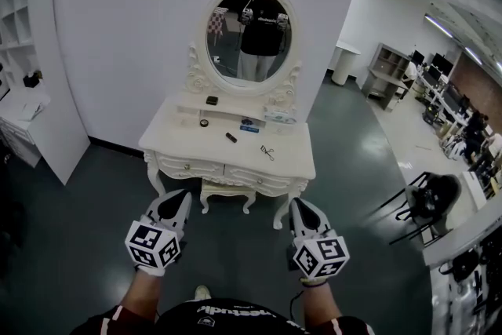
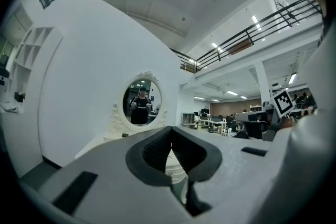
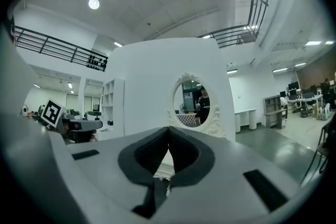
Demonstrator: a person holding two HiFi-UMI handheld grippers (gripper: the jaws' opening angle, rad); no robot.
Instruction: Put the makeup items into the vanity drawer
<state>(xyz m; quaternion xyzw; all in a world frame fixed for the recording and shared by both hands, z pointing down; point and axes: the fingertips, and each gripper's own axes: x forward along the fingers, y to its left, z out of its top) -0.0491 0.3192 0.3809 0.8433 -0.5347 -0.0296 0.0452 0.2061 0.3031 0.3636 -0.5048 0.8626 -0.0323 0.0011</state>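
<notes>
**Vanity drawer job: get a drawer open before touching the makeup**

I'm standing back from the vanity (image 1: 176, 136), which is dead ahead at my 12 o'clock and well apart from both hands. The oval mirror (image 1: 249, 35) on top only matters as something not to bump. Two drawers (image 1: 187, 165) run across the front, one toward 7 o'clock of the surface and one toward 5 o'clock. Both look shut, so I reckon the step in hand is to walk in and open one.

My left gripper (image 1: 179, 198) and right gripper (image 1: 299, 208) are held level out front, fingers pressed together on nothing. They'd need to spread before they can take a drawer pull. The pulls are too small from here to tell their shape, so I'd go in slow, then pull straight out with one hand and keep the other free.

All the makeup is sitting on the surface:
- a blue-labelled item (image 1: 249, 126) at the middle back
- a lash curler (image 1: 267, 152) toward 4 o'clock
- a dark tube (image 1: 231, 137) near centre
- a round compact (image 1: 204, 122) toward 10 o'clock
- a small dark box (image 1: 212, 100) on the little shelf (image 1: 188, 103) at 12 o'clock

My guess is the tube will roll, so I'd pinch it across its width. The curler looks thin and snaggy, so I'd grab it low by its handles.
</notes>
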